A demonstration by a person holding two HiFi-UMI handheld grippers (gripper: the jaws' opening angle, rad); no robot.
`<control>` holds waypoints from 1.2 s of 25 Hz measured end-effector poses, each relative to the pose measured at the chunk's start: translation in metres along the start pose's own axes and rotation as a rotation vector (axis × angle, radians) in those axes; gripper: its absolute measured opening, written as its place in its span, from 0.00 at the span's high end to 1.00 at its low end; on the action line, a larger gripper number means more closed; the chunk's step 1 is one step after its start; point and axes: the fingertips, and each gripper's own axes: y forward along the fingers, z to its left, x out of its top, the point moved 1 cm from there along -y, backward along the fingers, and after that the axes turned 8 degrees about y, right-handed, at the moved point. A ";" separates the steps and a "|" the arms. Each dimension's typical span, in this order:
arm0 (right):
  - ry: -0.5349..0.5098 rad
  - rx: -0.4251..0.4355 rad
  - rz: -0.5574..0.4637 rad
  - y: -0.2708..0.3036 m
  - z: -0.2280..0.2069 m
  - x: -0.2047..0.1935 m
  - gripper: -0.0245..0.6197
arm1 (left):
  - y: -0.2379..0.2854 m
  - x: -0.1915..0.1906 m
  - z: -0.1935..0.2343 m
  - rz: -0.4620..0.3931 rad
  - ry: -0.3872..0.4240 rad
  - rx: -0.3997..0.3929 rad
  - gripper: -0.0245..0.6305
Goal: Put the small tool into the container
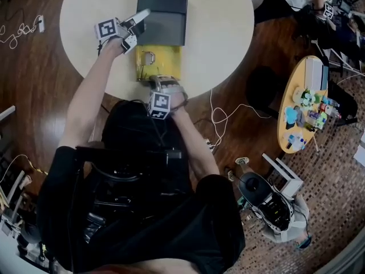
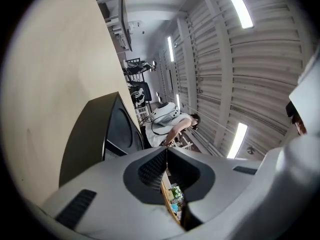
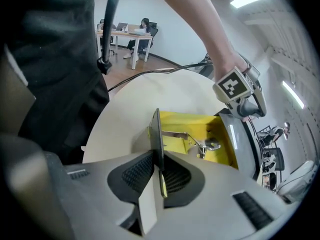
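Observation:
A yellow-lined container [image 1: 170,61] lies open on the round white table [image 1: 219,39], its dark lid [image 1: 162,16] folded back on the far side. A small metal tool [image 1: 149,57] lies inside it on the yellow floor [image 3: 200,143]. My right gripper [image 1: 161,83] is at the container's near edge. In the right gripper view its jaws [image 3: 159,166] are shut on the thin near wall [image 3: 156,134], dark outside and yellow inside. My left gripper [image 1: 137,23] hovers at the lid's left corner. Its pads [image 2: 166,151] meet with nothing between them, the dark lid [image 2: 100,134] just to their left.
To the right stands a small yellow table [image 1: 302,107] loaded with colourful toys. Cables trail over the wooden floor [image 1: 219,119], and a dark appliance [image 1: 268,201] sits at lower right. A person [image 2: 172,124] works in the background of the left gripper view.

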 end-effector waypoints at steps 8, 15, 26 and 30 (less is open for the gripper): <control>-0.048 -0.060 0.004 0.012 -0.014 -0.005 0.87 | 0.000 -0.001 0.001 -0.009 -0.015 0.031 0.96; -0.032 -0.036 0.005 0.017 -0.031 0.002 0.87 | -0.001 -0.001 0.005 -0.010 0.008 0.065 0.96; -0.025 -0.054 0.015 0.026 -0.051 0.010 0.87 | -0.003 -0.001 0.009 0.000 0.015 0.102 0.96; -0.021 -0.069 0.017 0.027 -0.054 0.011 0.87 | -0.002 0.000 0.006 -0.003 0.016 0.085 0.96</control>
